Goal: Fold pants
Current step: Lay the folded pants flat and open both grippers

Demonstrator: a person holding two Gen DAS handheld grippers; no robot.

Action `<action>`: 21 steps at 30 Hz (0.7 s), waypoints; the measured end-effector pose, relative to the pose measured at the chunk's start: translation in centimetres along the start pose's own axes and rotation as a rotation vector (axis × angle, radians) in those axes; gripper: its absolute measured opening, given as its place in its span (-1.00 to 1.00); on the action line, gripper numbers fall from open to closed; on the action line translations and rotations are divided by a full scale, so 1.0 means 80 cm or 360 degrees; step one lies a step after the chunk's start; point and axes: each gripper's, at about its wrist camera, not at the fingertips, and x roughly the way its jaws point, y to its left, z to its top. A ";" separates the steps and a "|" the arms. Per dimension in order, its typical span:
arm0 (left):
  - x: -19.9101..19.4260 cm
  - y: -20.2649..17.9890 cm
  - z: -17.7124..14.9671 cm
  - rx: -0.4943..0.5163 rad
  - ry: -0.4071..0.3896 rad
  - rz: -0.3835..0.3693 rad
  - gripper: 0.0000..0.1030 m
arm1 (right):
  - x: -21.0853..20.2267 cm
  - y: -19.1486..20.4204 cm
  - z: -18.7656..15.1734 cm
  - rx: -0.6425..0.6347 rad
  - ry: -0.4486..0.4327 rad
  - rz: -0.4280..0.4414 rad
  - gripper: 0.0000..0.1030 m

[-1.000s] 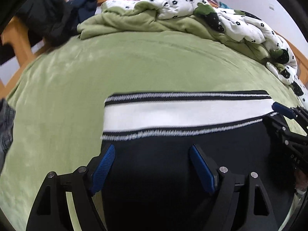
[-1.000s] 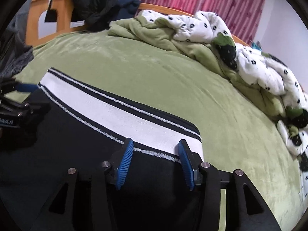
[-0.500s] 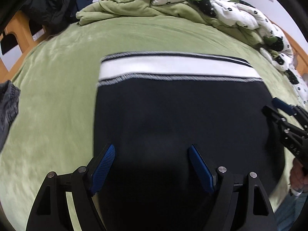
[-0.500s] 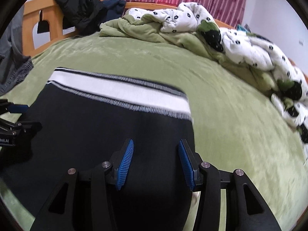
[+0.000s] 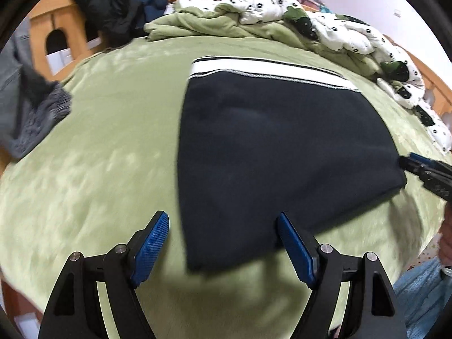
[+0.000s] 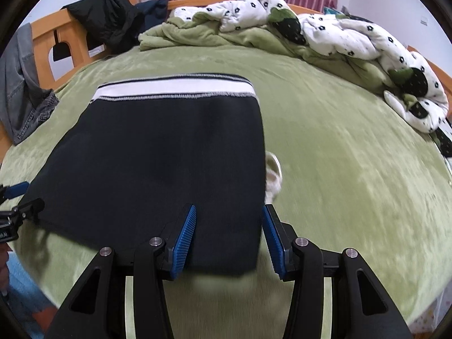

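Observation:
The dark navy pants (image 5: pixel 276 147) lie folded into a flat rectangle on the green bed, their white striped waistband (image 5: pixel 271 70) at the far end. They also show in the right wrist view (image 6: pixel 163 163). My left gripper (image 5: pixel 223 250) is open and empty, above the near left corner of the pants. My right gripper (image 6: pixel 228 238) is open and empty above the near right corner. The right gripper's tip (image 5: pixel 423 169) shows at the right edge of the left wrist view. The left gripper's tip (image 6: pixel 17 197) shows at the left edge of the right wrist view.
A green blanket and white flowered quilt (image 6: pixel 325 34) are heaped along the far side. Dark jackets (image 6: pixel 107 25) hang on the wooden bed frame (image 6: pixel 45 42). Grey jeans (image 6: pixel 22 90) drape at the left edge. A small white cloth piece (image 6: pixel 274 175) pokes out beside the pants.
Both grippers have pulled back toward the near edge of the bed, away from the waistband. The pants have stayed flat on the bed.

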 end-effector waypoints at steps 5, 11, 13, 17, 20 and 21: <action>-0.058 -0.011 -0.001 -0.0012 -0.0076 0.0005 0.50 | -0.066 -0.001 -0.009 0.0055 -0.0055 -0.0012 -0.09; -0.130 -0.040 0.007 0.0010 -0.0198 0.0059 0.51 | -0.163 -0.006 -0.024 0.0071 -0.0263 -0.0065 0.18; -0.147 -0.050 0.007 0.0005 -0.0223 0.0036 0.51 | -0.181 -0.012 -0.034 0.0122 -0.0268 -0.0003 0.18; -0.167 -0.055 -0.003 -0.0007 -0.0290 0.0014 0.51 | -0.191 -0.023 -0.052 0.0183 -0.0279 -0.0021 0.48; -0.169 -0.058 -0.017 -0.0030 -0.0311 0.0065 0.51 | -0.201 -0.031 -0.064 0.0188 -0.0341 -0.0040 0.82; -0.169 -0.060 -0.020 -0.0025 -0.0308 0.0077 0.51 | -0.203 -0.034 -0.067 0.0203 -0.0356 -0.0031 0.86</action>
